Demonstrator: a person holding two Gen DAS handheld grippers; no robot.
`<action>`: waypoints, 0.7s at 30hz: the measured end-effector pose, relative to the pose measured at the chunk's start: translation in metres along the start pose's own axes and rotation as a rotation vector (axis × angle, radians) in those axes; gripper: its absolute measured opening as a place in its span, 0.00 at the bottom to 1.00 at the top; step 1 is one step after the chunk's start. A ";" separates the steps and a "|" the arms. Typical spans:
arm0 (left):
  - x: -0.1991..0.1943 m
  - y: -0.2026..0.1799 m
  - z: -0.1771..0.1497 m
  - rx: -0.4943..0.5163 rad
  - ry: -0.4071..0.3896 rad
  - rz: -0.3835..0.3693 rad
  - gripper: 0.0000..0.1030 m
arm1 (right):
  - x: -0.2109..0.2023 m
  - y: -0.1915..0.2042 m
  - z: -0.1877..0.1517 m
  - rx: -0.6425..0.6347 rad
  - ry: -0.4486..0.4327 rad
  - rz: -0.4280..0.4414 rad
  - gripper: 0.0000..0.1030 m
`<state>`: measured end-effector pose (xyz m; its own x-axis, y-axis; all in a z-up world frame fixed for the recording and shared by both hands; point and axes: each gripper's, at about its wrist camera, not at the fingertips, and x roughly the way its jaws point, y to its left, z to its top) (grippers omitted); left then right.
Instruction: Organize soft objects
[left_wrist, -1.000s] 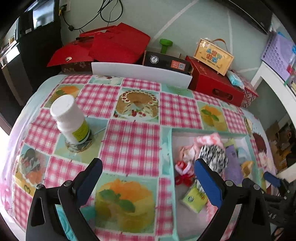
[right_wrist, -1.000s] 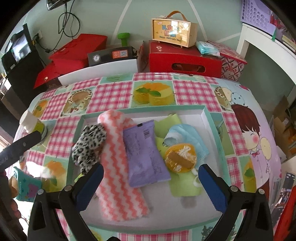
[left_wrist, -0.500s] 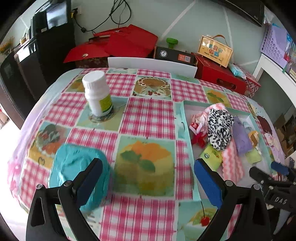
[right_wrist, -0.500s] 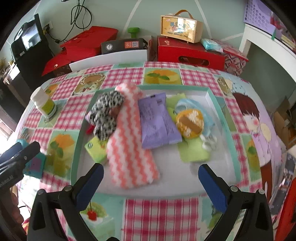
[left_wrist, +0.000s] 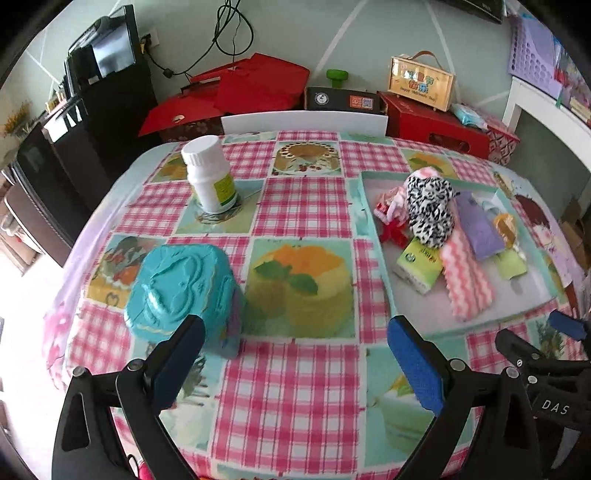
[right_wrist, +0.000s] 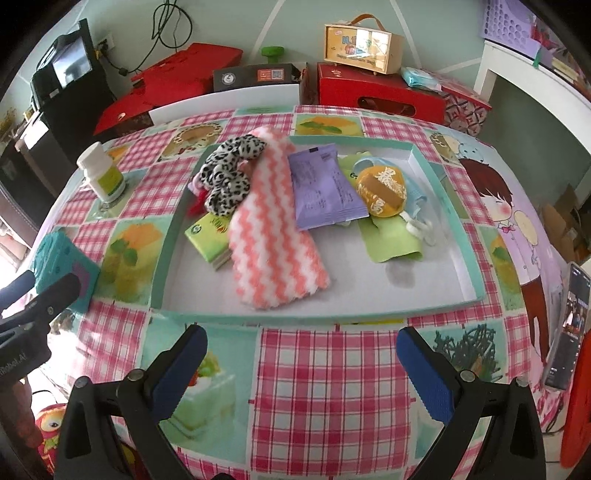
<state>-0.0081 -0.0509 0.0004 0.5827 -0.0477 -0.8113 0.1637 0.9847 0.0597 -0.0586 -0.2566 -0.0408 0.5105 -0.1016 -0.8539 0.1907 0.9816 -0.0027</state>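
A shallow teal-rimmed tray (right_wrist: 168, 236) (left_wrist: 373, 236) on the checked tablecloth holds soft things: a pink-and-white zigzag cloth (right_wrist: 273, 221) (left_wrist: 467, 280), a leopard-print scrunchie (right_wrist: 225, 177) (left_wrist: 430, 210), a purple pouch (right_wrist: 321, 188) (left_wrist: 476, 225), a green tissue pack (right_wrist: 208, 236) (left_wrist: 419, 264), an orange round cushion (right_wrist: 382, 184) and a green cloth (right_wrist: 391, 240). My left gripper (left_wrist: 295, 356) is open over the table's near edge, left of the tray. My right gripper (right_wrist: 301, 365) is open in front of the tray's near rim. Neither holds anything.
A teal embossed box (left_wrist: 177, 280) (right_wrist: 62, 266) stands near the left gripper's left finger. A white pill bottle (left_wrist: 208, 173) (right_wrist: 103, 175) stands further back. Red boxes (right_wrist: 376, 96) and a white board (left_wrist: 304, 122) lie behind the table. A phone (right_wrist: 567, 332) is at the right.
Both grippers have pulled back toward the table's near edge, away from the tray. The teal box has come into the left wrist view. Both stay open.
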 end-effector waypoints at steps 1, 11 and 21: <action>-0.001 0.001 -0.001 0.002 0.002 0.005 0.96 | 0.000 0.002 -0.001 -0.008 -0.003 -0.004 1.00; 0.007 0.015 -0.018 -0.029 0.061 0.064 0.96 | -0.005 0.002 -0.004 -0.010 -0.038 -0.011 1.00; 0.012 0.025 -0.023 -0.086 0.081 0.034 0.96 | -0.011 -0.003 -0.005 0.020 -0.075 -0.026 1.00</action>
<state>-0.0154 -0.0226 -0.0218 0.5202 -0.0042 -0.8540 0.0739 0.9965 0.0401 -0.0690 -0.2572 -0.0339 0.5663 -0.1395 -0.8123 0.2210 0.9752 -0.0135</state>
